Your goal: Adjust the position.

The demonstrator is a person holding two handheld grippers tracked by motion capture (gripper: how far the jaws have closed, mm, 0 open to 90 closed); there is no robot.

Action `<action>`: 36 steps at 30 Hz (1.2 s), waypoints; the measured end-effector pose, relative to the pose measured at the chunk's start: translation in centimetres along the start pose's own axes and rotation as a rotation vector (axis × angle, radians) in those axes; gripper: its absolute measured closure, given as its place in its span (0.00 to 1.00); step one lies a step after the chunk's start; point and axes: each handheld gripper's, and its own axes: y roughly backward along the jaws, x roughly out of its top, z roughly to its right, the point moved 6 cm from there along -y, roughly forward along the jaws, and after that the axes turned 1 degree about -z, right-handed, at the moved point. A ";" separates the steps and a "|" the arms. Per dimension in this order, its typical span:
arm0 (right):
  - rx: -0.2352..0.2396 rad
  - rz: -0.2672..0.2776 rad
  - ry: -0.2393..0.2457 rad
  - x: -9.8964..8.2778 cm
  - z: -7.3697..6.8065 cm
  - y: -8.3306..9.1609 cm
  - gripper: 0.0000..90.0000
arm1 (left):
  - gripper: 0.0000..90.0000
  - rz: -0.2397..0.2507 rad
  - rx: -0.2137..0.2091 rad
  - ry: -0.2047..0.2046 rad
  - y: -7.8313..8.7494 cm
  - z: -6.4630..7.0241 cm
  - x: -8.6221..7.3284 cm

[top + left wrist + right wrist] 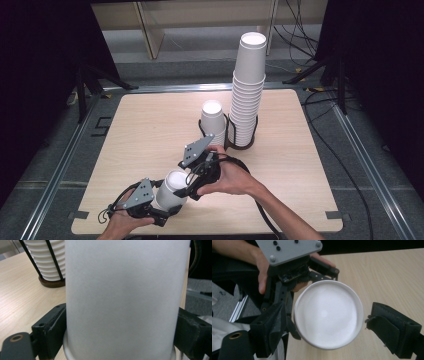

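A white paper cup lies tilted low over the table's near edge, with my left gripper shut on its sides. In the left gripper view both black jaws press the cup's wall. My right gripper comes in from the right, jaws open around the cup's far end. In the right gripper view that round end faces the camera between the two jaws of my right gripper; a small gap shows at the right jaw. The left hand and its grey plate sit behind the cup.
A tall stack of white cups stands in a black wire holder at the back middle of the wooden table. A shorter stack sits beside it on its left. Cables run along the floor at the right.
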 end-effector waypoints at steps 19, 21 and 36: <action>0.054 -0.192 0.126 -1.0 -0.2 -2.9 0.20 | 0.13 -0.077 -0.034 -0.061 -0.2 0.6 -0.4; 0.061 -0.192 0.133 -0.9 -0.1 -3.0 0.21 | 0.13 -0.080 -0.035 -0.060 -0.2 0.6 -0.4; 0.099 -0.219 0.154 -1.0 0.1 -3.4 0.25 | 0.13 -0.078 -0.039 -0.086 -0.2 0.8 -0.4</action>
